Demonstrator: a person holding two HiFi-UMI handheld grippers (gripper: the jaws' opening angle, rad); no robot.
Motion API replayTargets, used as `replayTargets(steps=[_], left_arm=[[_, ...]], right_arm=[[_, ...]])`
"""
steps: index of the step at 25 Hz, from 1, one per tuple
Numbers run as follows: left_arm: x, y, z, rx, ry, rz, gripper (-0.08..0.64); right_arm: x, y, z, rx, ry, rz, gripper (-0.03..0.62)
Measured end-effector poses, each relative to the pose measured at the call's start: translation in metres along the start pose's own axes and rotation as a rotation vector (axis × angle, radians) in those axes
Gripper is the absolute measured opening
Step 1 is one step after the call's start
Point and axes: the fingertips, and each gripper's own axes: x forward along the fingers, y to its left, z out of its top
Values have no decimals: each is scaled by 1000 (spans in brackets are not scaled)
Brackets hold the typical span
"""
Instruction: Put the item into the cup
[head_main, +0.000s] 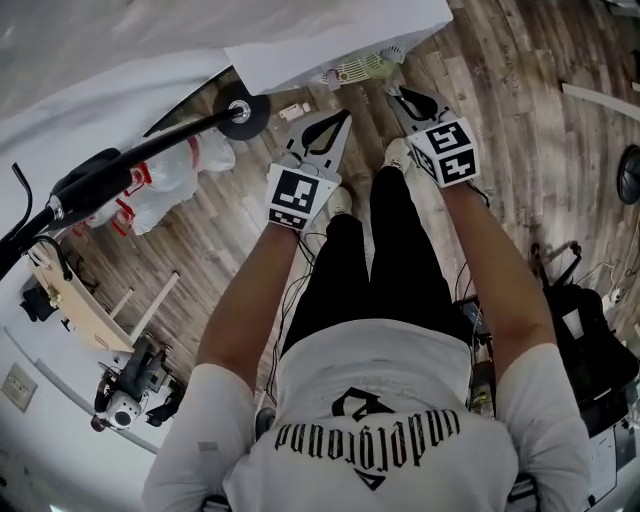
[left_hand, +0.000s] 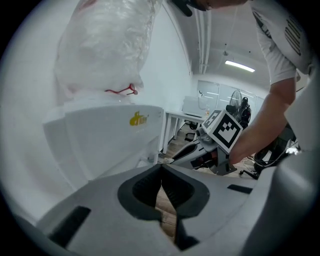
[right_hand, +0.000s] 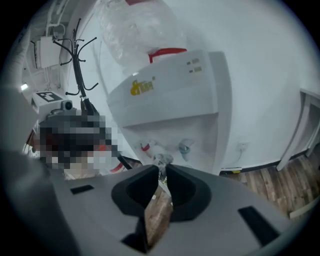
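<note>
No cup and no item to put in it shows in any view. In the head view I hold both grippers out over the wooden floor, in front of my legs. My left gripper (head_main: 343, 117) (left_hand: 161, 169) is shut, its tips touching with nothing between them. My right gripper (head_main: 393, 93) (right_hand: 162, 170) stands beside it, its jaws a narrow slit apart and empty; only floor shows through the gap. Both point toward a white water dispenser (head_main: 330, 40) (left_hand: 115, 140) (right_hand: 170, 110). The left gripper view also catches the right gripper's marker cube (left_hand: 223, 129).
The dispenser carries a clear water bottle (right_hand: 135, 35) and has a red tap (right_hand: 145, 147) and a blue tap (right_hand: 186, 147). A plastic bag (head_main: 170, 180) and a black stand arm (head_main: 130, 165) lie left. A black backpack (head_main: 585, 340) sits right. A coat rack (right_hand: 80, 60) stands beside the dispenser.
</note>
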Motion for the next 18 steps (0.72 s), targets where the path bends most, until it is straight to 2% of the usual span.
replayTargets(steps=[8,12,18], left_arm=[[43,9,-43,-74,71,36,9],[56,8,-51,-97,75,36,9],[58,4,-61,-128,75,45,9]], right_arm=[[53,-29,-30,20,71,-21,63],[79,-41,-42,1,120,-21,64],[104,-53,-60,24,190,-24,94]])
